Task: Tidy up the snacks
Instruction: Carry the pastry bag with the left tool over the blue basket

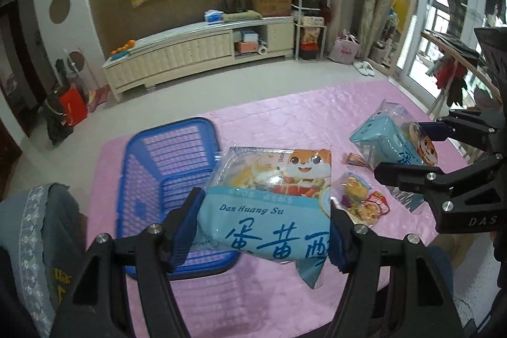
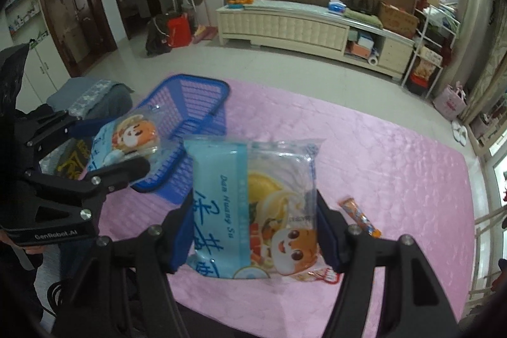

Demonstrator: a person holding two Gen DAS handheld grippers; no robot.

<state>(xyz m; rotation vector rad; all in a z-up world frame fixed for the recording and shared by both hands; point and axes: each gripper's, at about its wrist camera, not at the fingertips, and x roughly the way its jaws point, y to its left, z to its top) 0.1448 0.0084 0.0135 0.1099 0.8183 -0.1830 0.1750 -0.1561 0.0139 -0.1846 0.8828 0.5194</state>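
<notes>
My left gripper (image 1: 266, 230) is shut on a light-blue egg-yolk pastry bag (image 1: 269, 205), held above the pink table just right of the blue plastic basket (image 1: 152, 176). My right gripper (image 2: 253, 236) is shut on a second bag of the same kind (image 2: 256, 208), held over the table to the right of the basket (image 2: 202, 103). Each gripper shows in the other's view, the right one (image 1: 408, 148) with its bag (image 1: 393, 141), the left one (image 2: 111, 144) with its bag (image 2: 126, 141). The basket looks empty.
An orange stick snack (image 2: 359, 216) lies on the pink tablecloth (image 2: 380, 154). Small wrapped snacks (image 1: 361, 198) and a red packet (image 1: 356, 160) lie between the two bags. A cloth-covered chair (image 1: 41, 227) stands at the left edge.
</notes>
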